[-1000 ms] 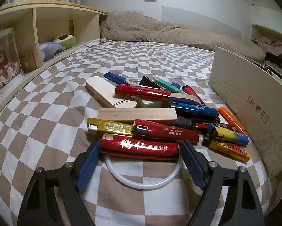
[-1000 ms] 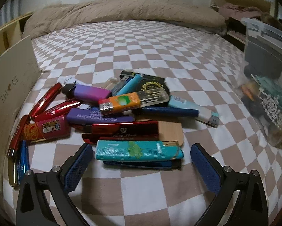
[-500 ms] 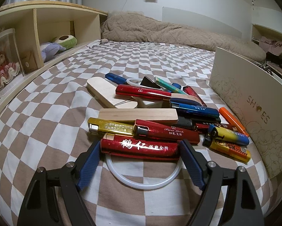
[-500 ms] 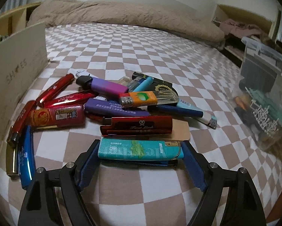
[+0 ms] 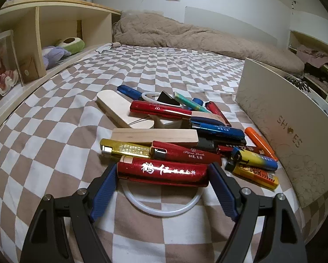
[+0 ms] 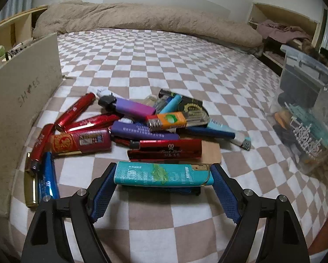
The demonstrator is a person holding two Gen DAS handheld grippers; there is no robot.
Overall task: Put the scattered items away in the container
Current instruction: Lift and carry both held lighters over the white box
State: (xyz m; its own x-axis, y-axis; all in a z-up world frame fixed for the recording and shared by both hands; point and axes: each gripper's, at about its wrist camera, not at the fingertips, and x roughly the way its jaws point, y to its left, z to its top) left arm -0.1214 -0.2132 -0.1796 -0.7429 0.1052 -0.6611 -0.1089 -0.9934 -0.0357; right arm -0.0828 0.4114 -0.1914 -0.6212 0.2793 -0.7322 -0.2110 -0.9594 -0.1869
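The bed [image 5: 80, 118] with its checked cover carries everything. A cream box [image 5: 280, 131] stands between two heaps of lighters, and a clear bin [image 6: 306, 118] sits at the far right. The left claw [image 5: 163, 172] is clenched on a red lighter [image 5: 164, 172] over a white ring [image 5: 161, 208]. The right claw [image 6: 164, 174] grips a teal lighter [image 6: 164, 174] endwise.

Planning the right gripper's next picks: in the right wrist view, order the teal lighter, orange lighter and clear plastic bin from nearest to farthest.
1. Teal lighter: between the right gripper pads.
2. Orange lighter: mid-pile, straight ahead.
3. Clear plastic bin: far right.
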